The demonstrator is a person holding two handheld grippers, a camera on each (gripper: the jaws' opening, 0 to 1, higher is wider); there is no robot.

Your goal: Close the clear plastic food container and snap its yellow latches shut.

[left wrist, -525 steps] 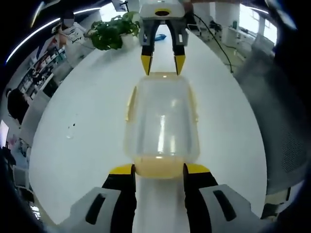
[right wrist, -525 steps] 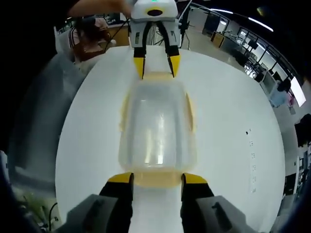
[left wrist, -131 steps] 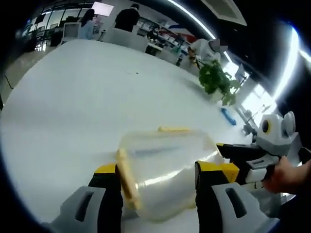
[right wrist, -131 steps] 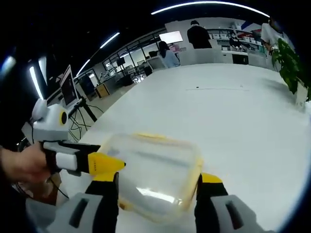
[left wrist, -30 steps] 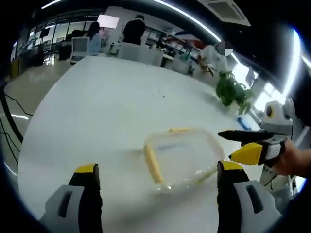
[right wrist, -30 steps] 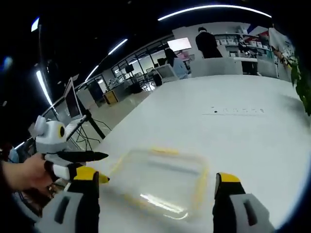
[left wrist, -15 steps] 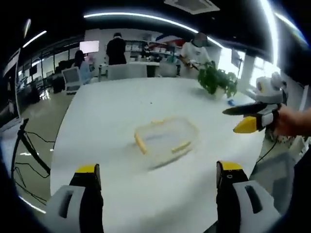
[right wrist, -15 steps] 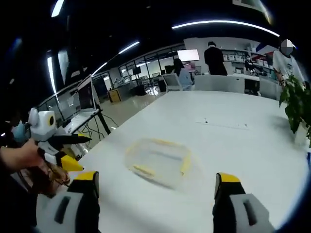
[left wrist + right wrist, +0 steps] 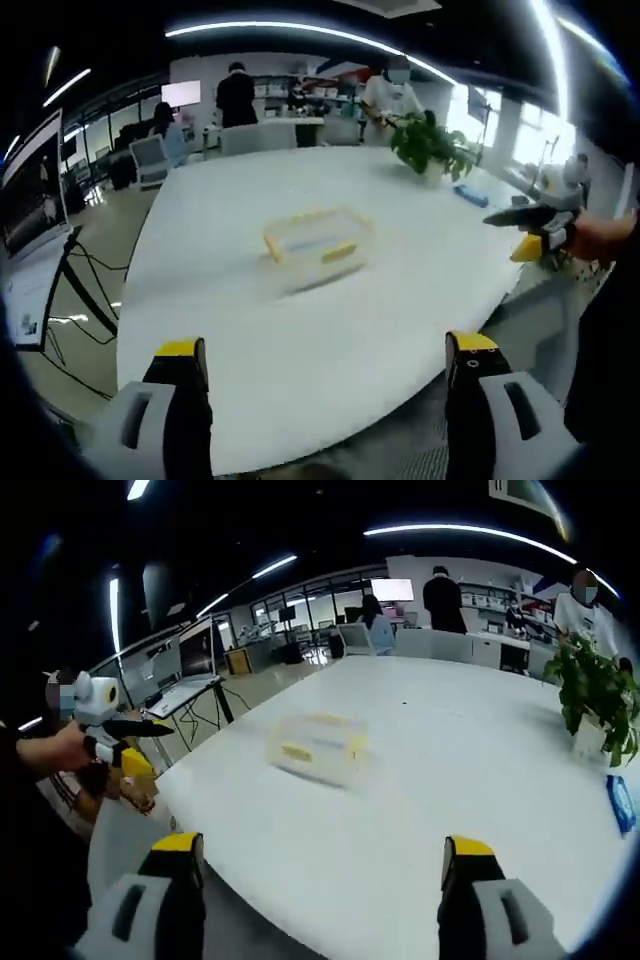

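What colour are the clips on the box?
Yellow latches on the clear box, best in the left gripper view.

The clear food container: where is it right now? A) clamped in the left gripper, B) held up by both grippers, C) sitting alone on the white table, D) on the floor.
C: the container rests on the white table, both grippers' jaws open and apart from it.

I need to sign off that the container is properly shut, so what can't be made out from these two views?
- Latches of the clear food container: left gripper view, too small and blurred to show whether they are snapped.
- Same container: right gripper view, motion blur smears lid and latches.
- Its far side: both views, hidden by its own body.
- Blue object beside the potted plant: right gripper view, cut by the edge.
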